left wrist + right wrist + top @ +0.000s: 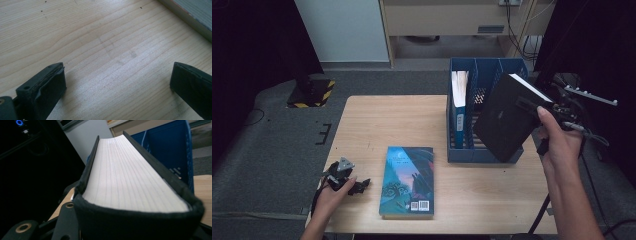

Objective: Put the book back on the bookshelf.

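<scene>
A thick black book [504,120] hangs tilted in the air in front of the blue file rack [462,150], its white page edge turned up and to the right. My right gripper [528,105] is shut on the book's upper right part. In the right gripper view the black book [130,175] runs away from the jaws, pages [125,165] upward, with the rack [175,147] behind it. My left gripper [357,186] rests on the table [387,120] at the front left. Its jaws [117,82] stand wide open over bare wood [100,37].
A book with a blue-green illustrated cover [408,180] lies flat near the table's front edge, right of the left gripper; its edge [195,15] shows in the left gripper view. A blue-spined binder [458,107] stands in the rack's left slot. Dark carpet surrounds the table.
</scene>
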Available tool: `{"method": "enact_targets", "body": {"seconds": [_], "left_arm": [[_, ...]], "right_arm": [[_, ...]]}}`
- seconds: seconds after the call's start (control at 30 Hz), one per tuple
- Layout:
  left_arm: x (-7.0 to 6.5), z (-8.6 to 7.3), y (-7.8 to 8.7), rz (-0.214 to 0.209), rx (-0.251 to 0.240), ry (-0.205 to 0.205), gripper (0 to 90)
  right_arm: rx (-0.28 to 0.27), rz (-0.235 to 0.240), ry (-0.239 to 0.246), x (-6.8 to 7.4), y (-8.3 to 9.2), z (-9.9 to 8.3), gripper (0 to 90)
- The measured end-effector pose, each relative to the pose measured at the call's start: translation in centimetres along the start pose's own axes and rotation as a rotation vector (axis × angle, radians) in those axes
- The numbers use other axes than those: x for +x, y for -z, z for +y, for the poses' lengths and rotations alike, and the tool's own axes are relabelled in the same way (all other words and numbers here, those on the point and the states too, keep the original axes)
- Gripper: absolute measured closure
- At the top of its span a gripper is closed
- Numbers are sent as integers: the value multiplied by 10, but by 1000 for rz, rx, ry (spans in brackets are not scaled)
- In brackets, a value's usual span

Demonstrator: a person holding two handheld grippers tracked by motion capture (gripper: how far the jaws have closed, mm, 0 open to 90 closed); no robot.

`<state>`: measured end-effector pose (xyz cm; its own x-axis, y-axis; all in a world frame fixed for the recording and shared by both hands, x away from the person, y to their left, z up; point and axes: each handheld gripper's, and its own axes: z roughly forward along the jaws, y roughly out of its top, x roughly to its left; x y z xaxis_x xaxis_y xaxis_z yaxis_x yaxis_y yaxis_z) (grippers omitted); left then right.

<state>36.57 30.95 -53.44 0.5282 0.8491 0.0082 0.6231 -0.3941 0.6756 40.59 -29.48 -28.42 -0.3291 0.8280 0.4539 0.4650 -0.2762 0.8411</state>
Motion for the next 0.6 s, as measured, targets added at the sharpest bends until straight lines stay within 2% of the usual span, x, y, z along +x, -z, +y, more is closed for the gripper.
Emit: {"method": "enact_targets", "body": {"seconds": [0.33,0.6], "left_arm": [[0,0,0,-2,-6,-2,0],[0,-1,0,-3,-9,-4,0]], "right_arm": [[0,-57,1,-12,-15,10,533],[-3,-90,-7,-21,-10,11,534]]}}
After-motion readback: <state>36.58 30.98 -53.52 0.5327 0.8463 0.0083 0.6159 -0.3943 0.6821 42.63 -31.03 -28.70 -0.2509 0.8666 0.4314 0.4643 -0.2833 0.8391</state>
